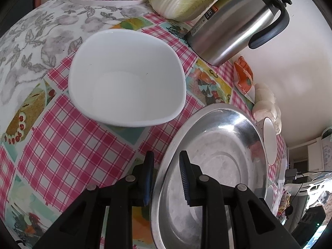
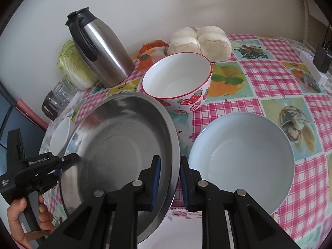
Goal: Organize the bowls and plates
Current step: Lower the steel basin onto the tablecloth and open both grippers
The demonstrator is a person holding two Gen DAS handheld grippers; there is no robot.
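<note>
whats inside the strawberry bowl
Nothing visible: the strawberry bowl shows a bare white interior. Its near inner wall is hidden by its own rim, and the steel basin covers its lower left side.

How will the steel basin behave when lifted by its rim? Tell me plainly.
The steel basin looks thin-walled, so probably rigid and light for its width. Its polished rim may slip between the pads of the right gripper. Being wide, it would likely tilt if held from one side; the left gripper straddles the opposite rim too.
</note>
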